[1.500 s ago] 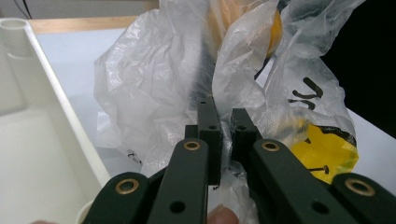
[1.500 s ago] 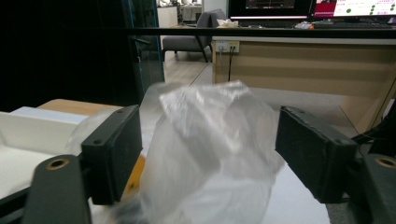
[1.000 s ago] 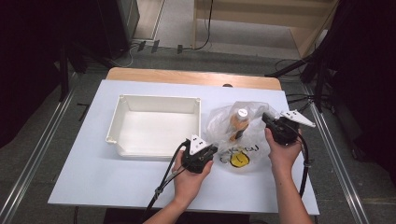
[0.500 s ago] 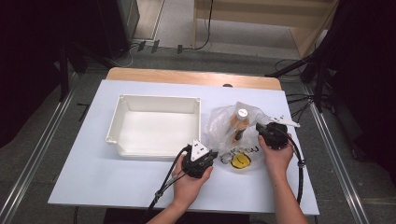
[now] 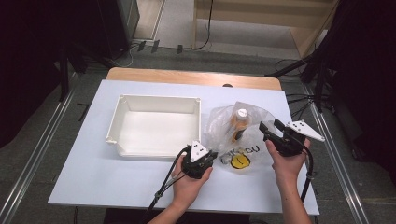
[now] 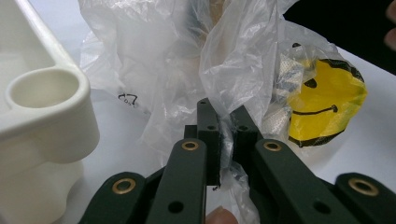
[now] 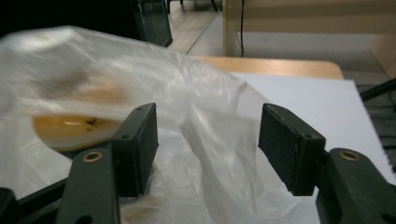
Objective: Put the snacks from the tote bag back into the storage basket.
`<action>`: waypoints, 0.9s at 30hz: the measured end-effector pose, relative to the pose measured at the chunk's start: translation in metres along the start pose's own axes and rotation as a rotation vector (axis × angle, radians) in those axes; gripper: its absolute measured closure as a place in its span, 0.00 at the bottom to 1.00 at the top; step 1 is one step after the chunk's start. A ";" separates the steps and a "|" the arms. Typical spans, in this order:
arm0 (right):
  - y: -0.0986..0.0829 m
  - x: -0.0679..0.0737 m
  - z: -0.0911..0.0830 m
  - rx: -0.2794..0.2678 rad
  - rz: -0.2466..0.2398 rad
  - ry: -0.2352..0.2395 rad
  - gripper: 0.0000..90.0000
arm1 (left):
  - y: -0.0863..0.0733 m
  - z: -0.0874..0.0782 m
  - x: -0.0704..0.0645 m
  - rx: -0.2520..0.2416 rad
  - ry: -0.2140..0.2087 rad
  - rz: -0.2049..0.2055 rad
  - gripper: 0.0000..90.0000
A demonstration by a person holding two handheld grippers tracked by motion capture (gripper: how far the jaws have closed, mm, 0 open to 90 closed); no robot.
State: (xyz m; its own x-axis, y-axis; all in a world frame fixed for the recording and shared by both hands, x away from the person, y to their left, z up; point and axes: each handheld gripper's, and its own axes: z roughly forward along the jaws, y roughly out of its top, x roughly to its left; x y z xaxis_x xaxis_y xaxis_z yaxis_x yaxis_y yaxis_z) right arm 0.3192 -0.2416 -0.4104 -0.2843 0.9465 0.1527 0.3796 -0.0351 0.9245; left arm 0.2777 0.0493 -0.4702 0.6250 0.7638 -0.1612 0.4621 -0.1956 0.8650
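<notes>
- A crumpled clear plastic bag (image 5: 238,135) with a yellow smiley face printed on it lies on the white table top (image 5: 93,172), just right of a white rectangular plastic tray (image 5: 156,125).
- Inside the bag, an orange bottle with a white cap (image 5: 240,122) shows through the film in the high view; whether it stands or leans I cannot tell.
- The left gripper (image 6: 223,128) sits at the bag's near left edge, its jaws pressed together on a fold of the film, with the smiley print (image 6: 324,105) just beyond to the right in its own view.
- One rounded corner of the tray (image 6: 44,100) shows at the left of the left gripper view, close to the bag but apart from the jaws.
- The right gripper (image 7: 208,140) is at the bag's right side, jaws wide apart, with loose film bulging between them; neither pad clearly presses the plastic.
- In the high view the right gripper (image 5: 270,131) points left toward the bottle.
</notes>
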 end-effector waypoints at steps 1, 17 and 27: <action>0.003 0.001 -0.004 -0.014 -0.010 0.001 0.41 | 0.000 0.000 0.000 0.000 0.000 0.002 0.96; 0.045 0.017 0.009 -0.049 -0.060 0.021 0.36 | -0.001 -0.003 0.002 -0.024 -0.011 -0.011 0.94; 0.027 0.017 0.013 -0.015 -0.049 0.089 0.35 | -0.001 -0.006 0.004 -0.046 -0.025 -0.024 0.91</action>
State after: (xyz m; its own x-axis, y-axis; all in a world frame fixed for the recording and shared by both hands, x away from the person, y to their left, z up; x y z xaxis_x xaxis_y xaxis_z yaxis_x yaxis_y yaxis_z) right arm 0.3362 -0.2222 -0.3870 -0.3796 0.9149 0.1371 0.3505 0.0051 0.9366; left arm 0.2754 0.0564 -0.4691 0.6298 0.7524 -0.1933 0.4482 -0.1488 0.8815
